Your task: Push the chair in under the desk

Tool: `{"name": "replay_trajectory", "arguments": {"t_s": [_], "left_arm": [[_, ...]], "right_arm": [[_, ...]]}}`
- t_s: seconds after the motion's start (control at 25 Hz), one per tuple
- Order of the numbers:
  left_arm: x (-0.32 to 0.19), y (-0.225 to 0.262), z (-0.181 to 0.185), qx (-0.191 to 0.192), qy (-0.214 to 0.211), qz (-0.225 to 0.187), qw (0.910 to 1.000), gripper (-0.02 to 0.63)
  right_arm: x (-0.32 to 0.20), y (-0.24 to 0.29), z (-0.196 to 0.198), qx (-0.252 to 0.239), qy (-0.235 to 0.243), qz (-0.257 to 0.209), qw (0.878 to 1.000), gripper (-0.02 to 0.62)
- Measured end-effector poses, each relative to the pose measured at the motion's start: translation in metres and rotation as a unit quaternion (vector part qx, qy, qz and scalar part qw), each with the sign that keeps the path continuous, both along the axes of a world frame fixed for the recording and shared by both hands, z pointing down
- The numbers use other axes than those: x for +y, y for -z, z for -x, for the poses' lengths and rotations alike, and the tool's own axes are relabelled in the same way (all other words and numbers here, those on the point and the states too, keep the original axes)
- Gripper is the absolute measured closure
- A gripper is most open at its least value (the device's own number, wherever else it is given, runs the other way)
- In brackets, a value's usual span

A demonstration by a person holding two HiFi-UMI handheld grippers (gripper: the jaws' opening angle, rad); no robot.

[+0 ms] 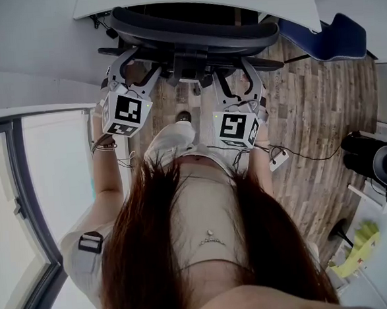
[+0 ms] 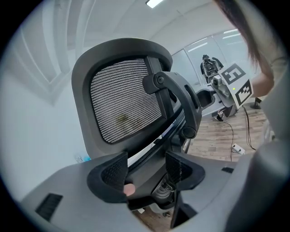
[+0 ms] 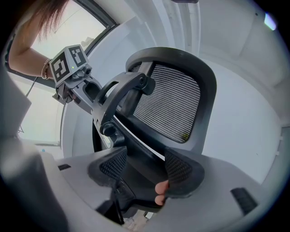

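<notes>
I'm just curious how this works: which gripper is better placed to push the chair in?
Left gripper, slightly: in the head view it seems further in against the chair back. The right gripper also straddles its frame, jaws open.

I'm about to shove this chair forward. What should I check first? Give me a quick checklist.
1. Left gripper on the chair: jaws apart, back frame between them. Ok.
2. Right gripper: same, jaws apart round the frame. Ok.
3. Pads actually pressing the frame: cannot tell.
4. Chair lined up with the desk: backrest sits at the desk edge, squarely in front. Ok.
5. Wheels and the space under the desk: hidden. Cannot tell.
6. Power strip on the floor: beside the person, not between chair and desk. Ok.
</notes>
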State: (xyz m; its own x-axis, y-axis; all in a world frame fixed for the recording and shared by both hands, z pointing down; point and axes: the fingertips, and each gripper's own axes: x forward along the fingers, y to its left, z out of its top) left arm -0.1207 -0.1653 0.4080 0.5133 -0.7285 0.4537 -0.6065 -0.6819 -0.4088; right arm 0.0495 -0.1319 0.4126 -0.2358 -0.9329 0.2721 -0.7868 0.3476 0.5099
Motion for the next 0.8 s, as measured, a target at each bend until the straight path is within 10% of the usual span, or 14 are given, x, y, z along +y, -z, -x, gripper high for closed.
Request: {"name": "replay_trajectory", "arguments": {"t_s": [0.8], "left_arm": [[-0.034, 0.003, 0.006, -0.008, -0.012, -0.008, 0.9999, 0.357]], "right_arm": [[-0.032, 0.0, 0.005, 0.0, -0.019, 0.009, 1.0, 0.33]]}}
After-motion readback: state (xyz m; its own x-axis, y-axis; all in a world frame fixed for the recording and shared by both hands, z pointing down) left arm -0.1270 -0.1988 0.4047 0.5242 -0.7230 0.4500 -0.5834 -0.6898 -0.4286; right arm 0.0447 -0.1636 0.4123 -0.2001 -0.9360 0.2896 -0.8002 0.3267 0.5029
